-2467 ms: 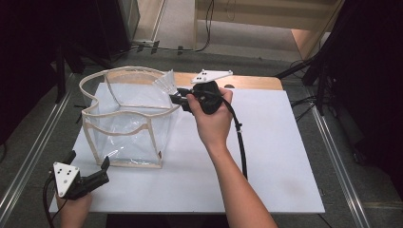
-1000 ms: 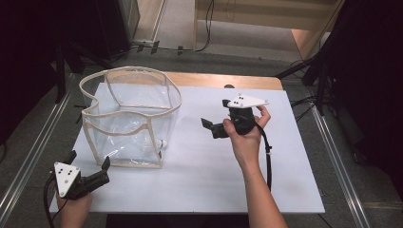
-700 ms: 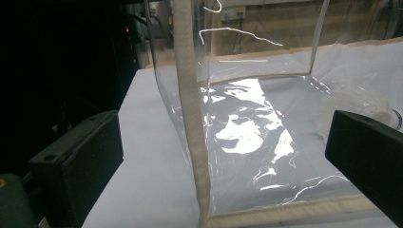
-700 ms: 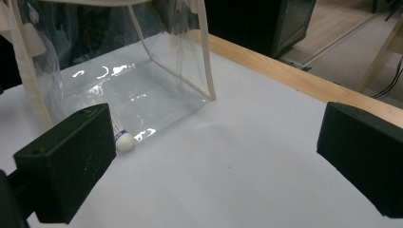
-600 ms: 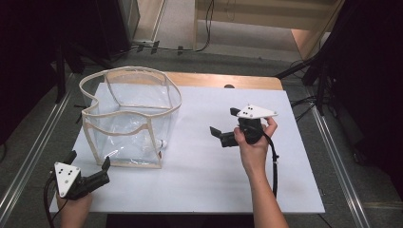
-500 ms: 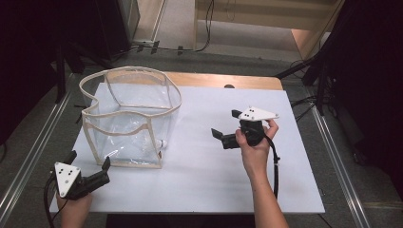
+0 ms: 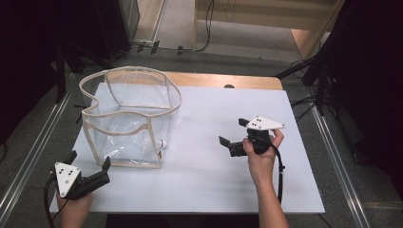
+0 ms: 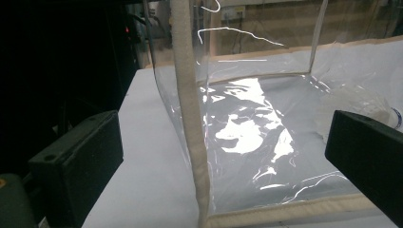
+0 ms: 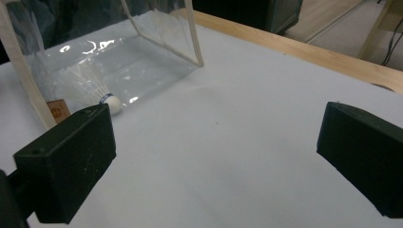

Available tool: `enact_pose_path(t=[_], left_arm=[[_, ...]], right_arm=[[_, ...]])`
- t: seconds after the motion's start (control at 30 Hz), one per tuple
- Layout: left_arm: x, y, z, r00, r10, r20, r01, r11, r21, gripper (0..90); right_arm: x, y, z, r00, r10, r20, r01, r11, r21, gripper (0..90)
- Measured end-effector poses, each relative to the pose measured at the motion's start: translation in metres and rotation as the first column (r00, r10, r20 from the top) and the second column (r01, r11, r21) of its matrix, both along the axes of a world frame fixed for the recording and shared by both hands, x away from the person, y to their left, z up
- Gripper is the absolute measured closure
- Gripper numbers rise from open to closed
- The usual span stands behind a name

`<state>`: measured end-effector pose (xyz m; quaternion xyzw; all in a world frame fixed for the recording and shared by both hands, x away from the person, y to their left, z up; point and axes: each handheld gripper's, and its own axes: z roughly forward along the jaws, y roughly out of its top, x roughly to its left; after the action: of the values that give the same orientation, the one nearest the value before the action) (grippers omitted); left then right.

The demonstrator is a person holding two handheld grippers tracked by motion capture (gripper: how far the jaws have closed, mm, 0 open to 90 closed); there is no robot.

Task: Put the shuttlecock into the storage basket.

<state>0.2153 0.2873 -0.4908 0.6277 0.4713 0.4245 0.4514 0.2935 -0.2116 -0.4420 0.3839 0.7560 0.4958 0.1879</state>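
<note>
White feathered shuttlecock with a cork tip lies inside the clear plastic bag with beige fabric trim, ahead and to the left of the right gripper's wide-open, empty jaws.

The left gripper, jaws also wide apart and holding nothing, points at the bag's near corner seam, which stands between them. Judged risk: the soft, unsupported bag could tip or slide if either gripper nudges a wall, rolling the shuttlecock across the white table.

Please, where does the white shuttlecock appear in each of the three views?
High view: shuttlecock inside the clear bag, at its near right bottom corner.
Left gripper view: shuttlecock at far right, behind the plastic.
Right gripper view: shuttlecock at left, cork toward the camera.
Shared landmark: the bag's beige edging.
</note>
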Motion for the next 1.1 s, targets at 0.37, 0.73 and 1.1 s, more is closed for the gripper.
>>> enact_pose_path(t=[0.37, 0.73, 1.1], left_arm=[[0.000, 0.000, 0.000, 1.0000, 0.000, 0.000, 0.000, 1.0000, 0.002, 0.0], [0.000, 0.000, 0.000, 1.0000, 0.000, 0.000, 0.000, 1.0000, 0.003, 0.0], [0.000, 0.000, 0.000, 1.0000, 0.000, 0.001, 0.000, 1.0000, 0.003, 0.0]], right_arm=[[-0.011, -0.019, -0.013, 0.9994, -0.030, -0.019, 0.030, 1.000, 0.001, 0.0], [-0.026, -0.045, -0.024, 0.9972, -0.070, -0.025, 0.070, 0.997, -0.012, 0.0], [-0.036, -0.060, -0.036, 0.9941, -0.104, -0.031, 0.104, 0.995, -0.006, 0.0]])
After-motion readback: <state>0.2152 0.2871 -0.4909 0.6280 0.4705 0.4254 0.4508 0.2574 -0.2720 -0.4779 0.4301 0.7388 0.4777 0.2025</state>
